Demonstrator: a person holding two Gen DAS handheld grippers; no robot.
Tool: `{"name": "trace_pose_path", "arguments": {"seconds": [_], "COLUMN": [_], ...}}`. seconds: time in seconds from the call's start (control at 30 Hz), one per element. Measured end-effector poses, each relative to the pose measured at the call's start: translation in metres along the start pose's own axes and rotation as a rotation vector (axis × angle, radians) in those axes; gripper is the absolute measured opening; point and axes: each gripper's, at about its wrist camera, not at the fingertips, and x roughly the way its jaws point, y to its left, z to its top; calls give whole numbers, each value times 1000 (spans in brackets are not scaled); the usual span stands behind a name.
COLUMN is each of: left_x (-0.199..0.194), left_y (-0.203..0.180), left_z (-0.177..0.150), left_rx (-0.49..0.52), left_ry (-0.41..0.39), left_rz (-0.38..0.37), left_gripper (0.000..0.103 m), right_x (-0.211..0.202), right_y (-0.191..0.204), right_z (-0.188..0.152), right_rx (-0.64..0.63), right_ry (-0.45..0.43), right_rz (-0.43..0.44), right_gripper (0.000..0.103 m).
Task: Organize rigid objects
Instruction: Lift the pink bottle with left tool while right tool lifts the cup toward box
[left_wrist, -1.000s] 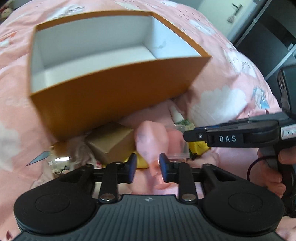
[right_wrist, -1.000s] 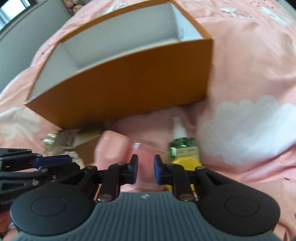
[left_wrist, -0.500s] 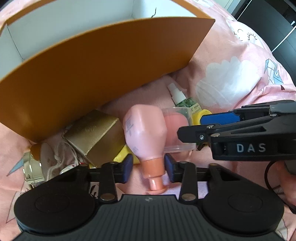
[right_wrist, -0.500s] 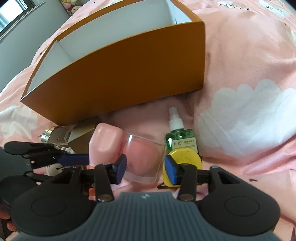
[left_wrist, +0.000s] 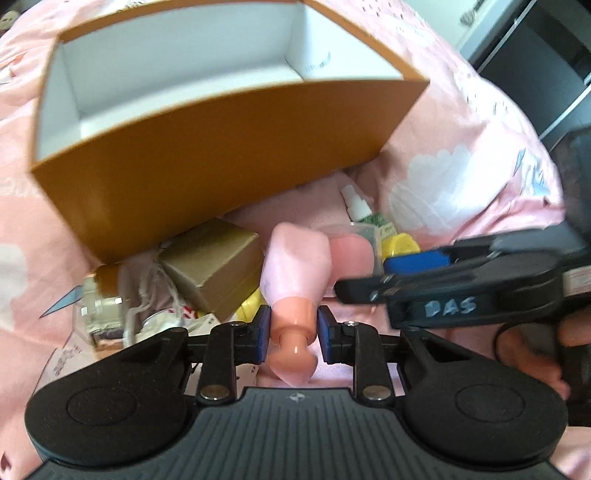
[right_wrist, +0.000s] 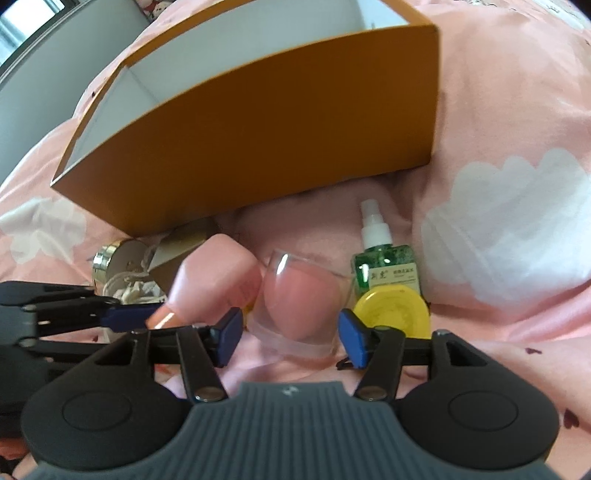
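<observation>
**Pink bottle caught by the neck beside the orange box**

The pink bottle (left_wrist: 295, 258) lies on the bed among a small heap of things, just in front of the orange box (left_wrist: 221, 155), its body toward the box and its peach-coloured neck toward the camera. The left tongs (left_wrist: 291, 330) are closing on that neck, and their blue pads (left_wrist: 263, 325) sit against it on either side, so the bottle is clamped there.

Touching the bottle's right side is a clear cup (right_wrist: 299, 291) with a pink inside, lying on its side. The right tongs (right_wrist: 291, 332) straddle this cup and are opening; their pads (right_wrist: 351, 341) stand apart from the cup's walls, gripping nothing.

Just right of the cup a yellow round container (right_wrist: 391, 310) rests against a green spray bottle (right_wrist: 384, 266), whose white nozzle points toward the box. To the left of the pink bottle sits a gold carton (left_wrist: 214, 266), with a tangle of white string (left_wrist: 147, 295) and a small glass jar (left_wrist: 99, 302) near it.

The orange box is open at the top, white inside, and nothing shows within the part in view. Everything lies on a pink bedspread (right_wrist: 498, 110) printed with white clouds. A person's hand (left_wrist: 569, 332) grips the handle of the right tool at the edge of the left wrist view.
</observation>
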Motion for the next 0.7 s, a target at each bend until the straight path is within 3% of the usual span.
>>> {"name": "trace_pose_path", "arguments": {"seconds": [0.03, 0.23, 0.27, 0.3, 0.4, 0.5, 0.53, 0.63, 0.7], "left_x": [-6, -28, -30, -30, -34, -30, -29, -23, -19], "left_y": [2, 8, 8, 7, 5, 1, -2, -7, -8], "left_z": [-1, -2, -2, -2, -2, -2, -2, -3, -1], "left_rx": [-8, -23, -19, -16, 5, 26, 42, 101, 119], "left_ry": [-16, -72, -76, -77, -90, -82, -77, -82, -93], "left_rz": [1, 36, 42, 43, 37, 37, 31, 13, 12], "left_gripper": [29, 25, 23, 4, 0, 8, 14, 37, 40], "right_x": [2, 19, 21, 23, 27, 28, 28, 26, 23], "right_y": [1, 5, 5, 5, 4, 4, 4, 1, 2], "right_z": [0, 0, 1, 3, 6, 7, 6, 6, 5], "right_rx": [-5, -12, -7, 1, 19, 24, 27, 38, 27], "right_ry": [8, 34, 31, 30, 27, 18, 17, 14, 13], "right_rz": [1, -17, -18, -18, -14, -14, -7, -3, 0], "right_gripper": [67, 69, 69, 71, 76, 76, 67, 64, 64]}}
